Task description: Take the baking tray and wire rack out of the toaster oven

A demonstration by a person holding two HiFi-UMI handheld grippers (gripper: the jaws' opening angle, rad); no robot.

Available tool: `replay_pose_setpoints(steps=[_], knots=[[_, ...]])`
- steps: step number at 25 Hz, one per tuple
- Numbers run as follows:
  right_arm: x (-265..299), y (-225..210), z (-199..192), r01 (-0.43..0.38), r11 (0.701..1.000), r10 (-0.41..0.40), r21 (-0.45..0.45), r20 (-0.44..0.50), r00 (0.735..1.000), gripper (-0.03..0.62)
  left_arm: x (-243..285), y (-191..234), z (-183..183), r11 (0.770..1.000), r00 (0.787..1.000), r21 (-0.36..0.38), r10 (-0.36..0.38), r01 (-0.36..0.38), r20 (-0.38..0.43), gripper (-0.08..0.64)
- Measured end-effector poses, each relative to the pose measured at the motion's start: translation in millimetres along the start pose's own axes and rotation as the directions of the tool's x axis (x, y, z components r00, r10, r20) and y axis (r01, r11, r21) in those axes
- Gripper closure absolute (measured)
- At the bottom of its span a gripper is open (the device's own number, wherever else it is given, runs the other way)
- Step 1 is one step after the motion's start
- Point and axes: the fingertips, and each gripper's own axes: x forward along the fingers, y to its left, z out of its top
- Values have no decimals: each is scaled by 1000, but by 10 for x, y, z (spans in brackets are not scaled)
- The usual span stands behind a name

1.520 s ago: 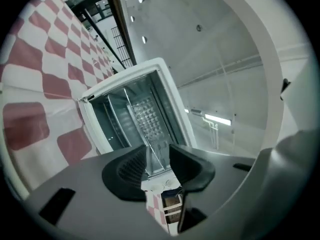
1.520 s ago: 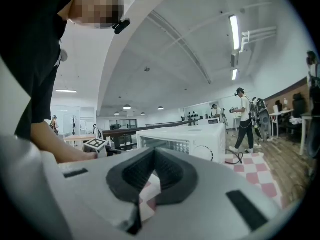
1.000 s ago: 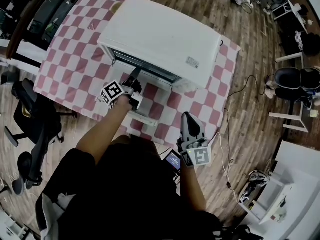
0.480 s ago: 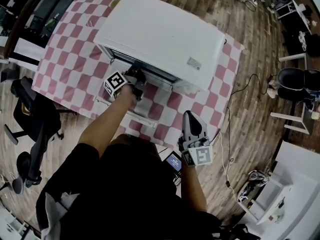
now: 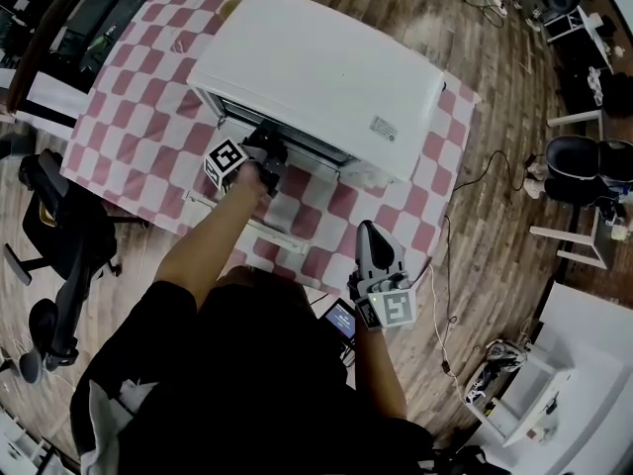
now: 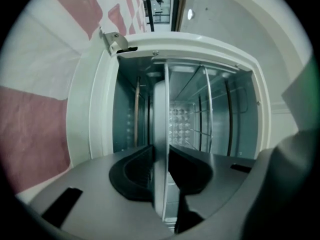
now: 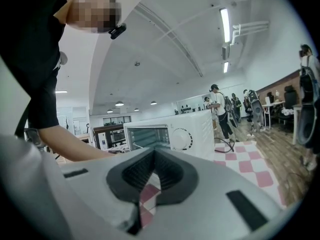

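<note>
Left gripper (image 5: 267,154), upper centre in the head view, is clamping the baking tray (image 6: 161,114) rim at the toaster oven (image 5: 316,67) mouth, its jaws having just been closing, while right gripper (image 5: 376,250), lower right, is hanging clenched and empty.

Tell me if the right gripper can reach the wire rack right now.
Probably yes: the toaster oven stands open, nothing between the right gripper and its mouth. But the left gripper, whose fingers have just been closing on the baking tray, crowds that mouth beside the wire rack.
</note>
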Motion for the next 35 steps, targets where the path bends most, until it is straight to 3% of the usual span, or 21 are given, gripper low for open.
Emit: replay_pose_setpoints(steps=[8,12,21,35], knots=[[2,92,102,-15,1000,13,27,81,997,589,-284,39,-35,1000,1000,-29,9,-9,0,488],[-30,117,57,-3,1000,3,-4,40,999,589,-528,37,-72,998,1000,-57,7,-7,11,489],[0,253,151,-34,999,34,-3,94,995,589,-1115,61,-157,997,998,-53,61,-59,33,492],[57,450,67,-77,997,79,-31,59,995,589,-1945,75,-322,989,989,-55,140,-137,46,492]])
